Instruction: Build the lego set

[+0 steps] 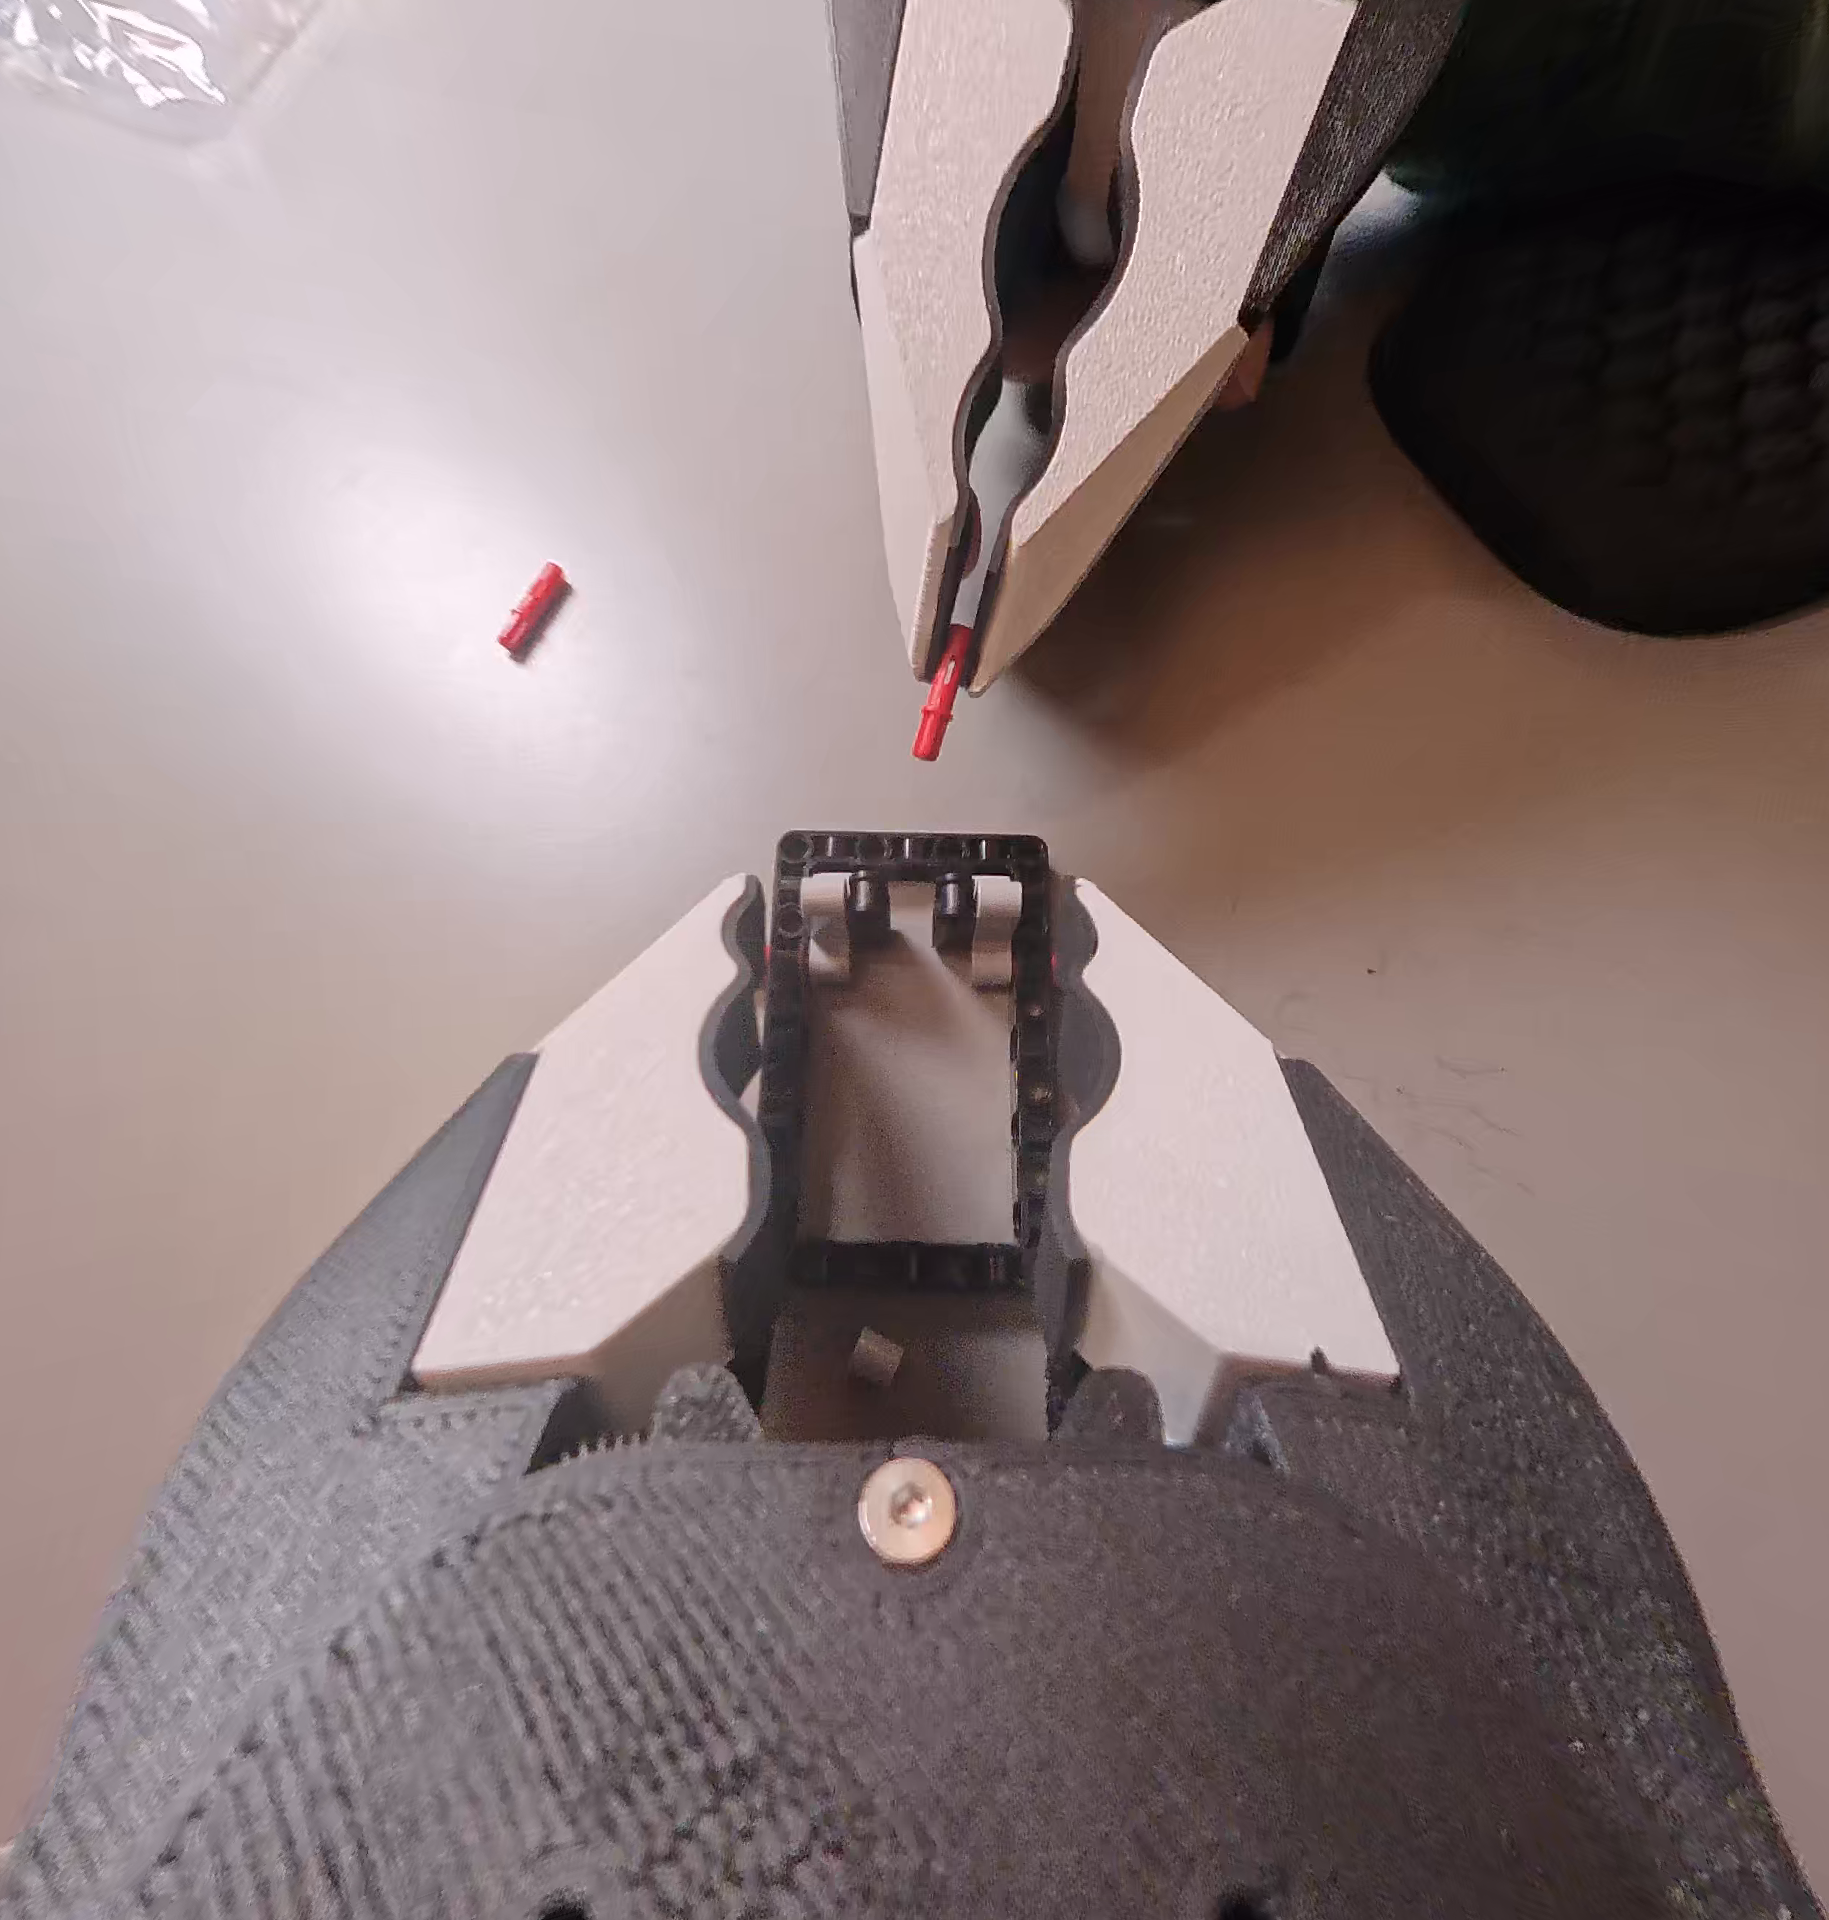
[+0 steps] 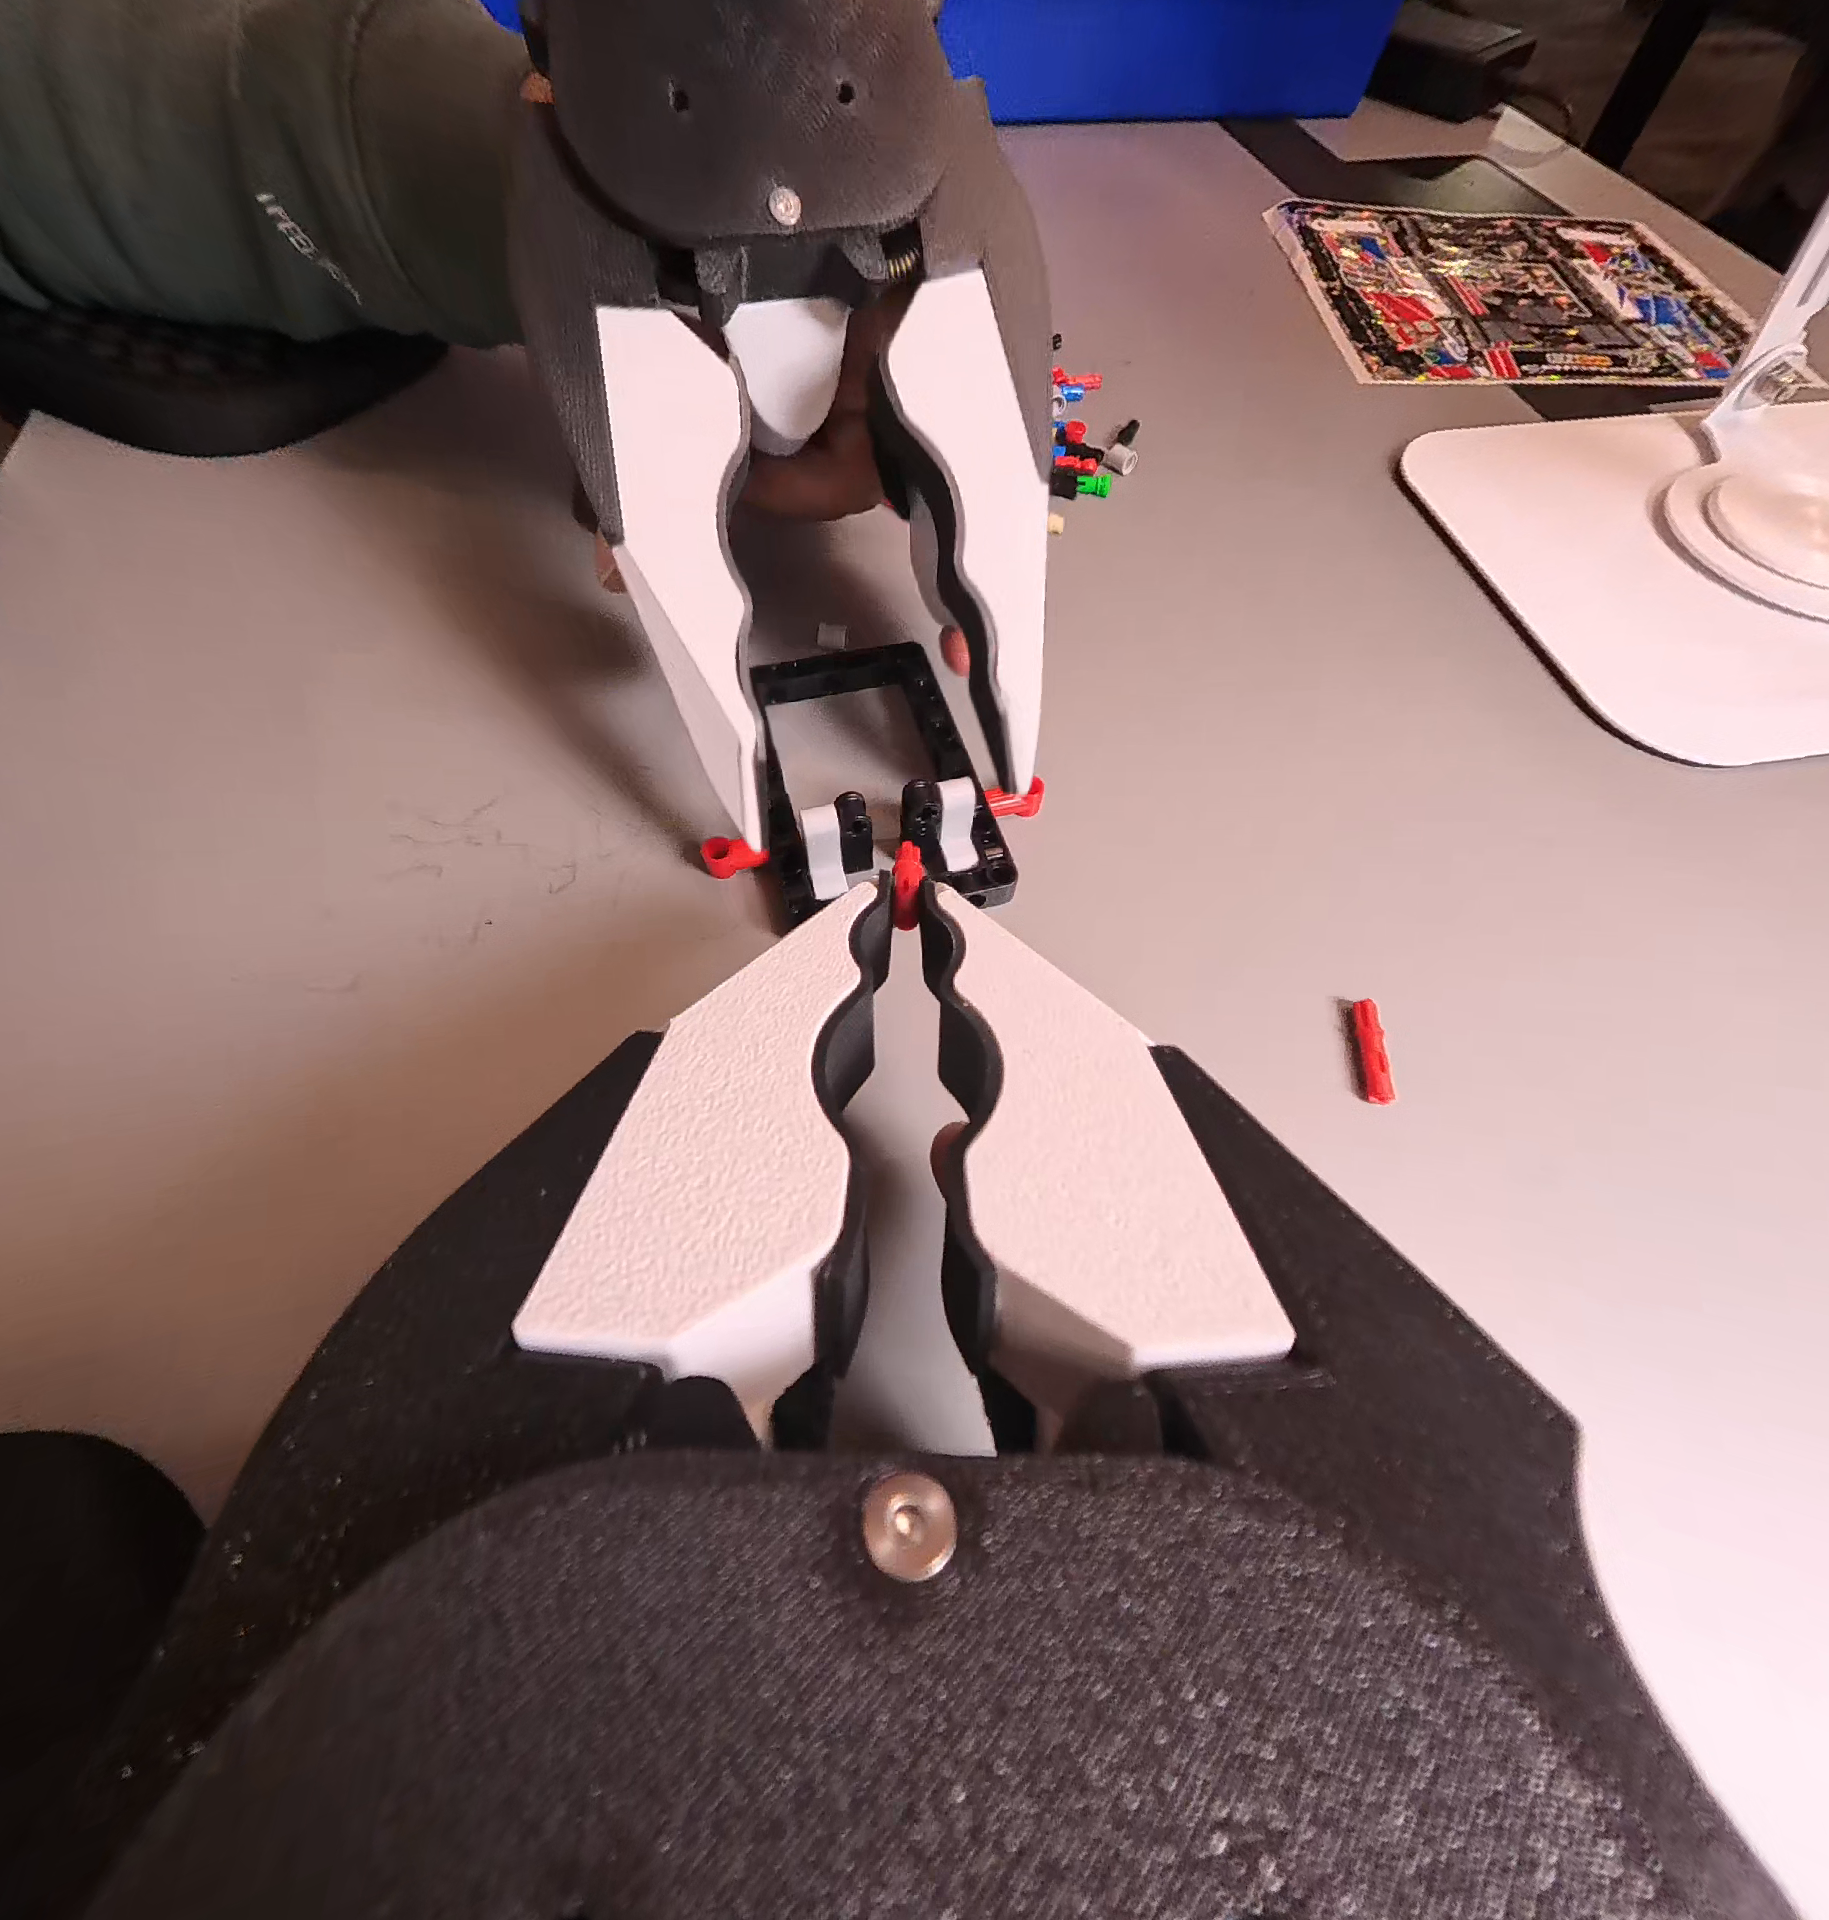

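Observation:
A black rectangular lego frame (image 1: 910,1049) lies on the table, with two grey pieces and black pins at its far end. My left gripper (image 1: 910,904) is shut on the frame's two long sides; it also shows in the right wrist view (image 2: 889,800), frame (image 2: 858,717) between its fingers, red pins sticking out at both sides. My right gripper (image 2: 902,896) is shut on a red pin (image 2: 906,883) and holds it just short of the frame's end beam. In the left wrist view the right gripper (image 1: 954,665) comes from the top, the red pin (image 1: 939,709) pointing down at the frame.
A second red pin (image 1: 533,613) lies loose on the table, also seen in the right wrist view (image 2: 1371,1049). A pile of small coloured parts (image 2: 1086,436), an instruction sheet (image 2: 1502,291), a white lamp base (image 2: 1658,582) and a blue box (image 2: 1149,52) are farther off. A person's sleeve (image 2: 214,177) is at left. Both grippers' tips are close together, under 4 cm apart.

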`<state>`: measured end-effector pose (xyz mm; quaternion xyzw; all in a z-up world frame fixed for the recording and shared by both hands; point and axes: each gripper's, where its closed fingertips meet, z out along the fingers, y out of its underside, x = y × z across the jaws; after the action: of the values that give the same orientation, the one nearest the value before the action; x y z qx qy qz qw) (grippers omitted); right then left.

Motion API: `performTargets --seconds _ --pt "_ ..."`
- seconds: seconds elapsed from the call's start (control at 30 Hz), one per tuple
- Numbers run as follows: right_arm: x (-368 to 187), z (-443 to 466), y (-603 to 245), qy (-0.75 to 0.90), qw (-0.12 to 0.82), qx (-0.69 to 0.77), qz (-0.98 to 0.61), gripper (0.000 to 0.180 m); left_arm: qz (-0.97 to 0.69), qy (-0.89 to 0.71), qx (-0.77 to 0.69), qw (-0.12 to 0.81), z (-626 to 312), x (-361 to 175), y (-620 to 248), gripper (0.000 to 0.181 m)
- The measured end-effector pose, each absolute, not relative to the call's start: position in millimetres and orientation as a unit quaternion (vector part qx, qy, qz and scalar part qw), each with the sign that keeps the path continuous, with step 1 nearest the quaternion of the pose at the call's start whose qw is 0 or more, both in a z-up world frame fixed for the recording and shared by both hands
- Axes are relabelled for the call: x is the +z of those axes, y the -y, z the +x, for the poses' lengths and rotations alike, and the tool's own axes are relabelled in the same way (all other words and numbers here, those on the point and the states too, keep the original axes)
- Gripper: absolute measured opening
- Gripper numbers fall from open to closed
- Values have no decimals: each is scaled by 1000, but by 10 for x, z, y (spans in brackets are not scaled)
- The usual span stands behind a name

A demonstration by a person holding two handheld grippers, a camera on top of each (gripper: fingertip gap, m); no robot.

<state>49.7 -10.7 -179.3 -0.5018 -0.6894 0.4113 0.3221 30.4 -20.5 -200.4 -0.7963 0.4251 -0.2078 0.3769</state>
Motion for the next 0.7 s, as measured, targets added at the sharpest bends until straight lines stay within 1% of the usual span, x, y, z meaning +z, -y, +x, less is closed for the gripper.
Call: performTargets --seconds 0.1,0.23,0.43,0.7 --pt "-1797 495 108 691 325 408 -501 2 -798 -434 -194 370 335 -2069 195 41" --pt "-1765 484 124 688 331 414 -496 2 -782 -442 -208 387 359 -2017 223 41" --pt "-1660 461 271 687 334 441 -472 2 -725 -452 -270 444 466 -1714 362 41" --pt "-1637 485 315 686 326 453 -466 2 -718 -465 -277 438 538 -1749 427 40"
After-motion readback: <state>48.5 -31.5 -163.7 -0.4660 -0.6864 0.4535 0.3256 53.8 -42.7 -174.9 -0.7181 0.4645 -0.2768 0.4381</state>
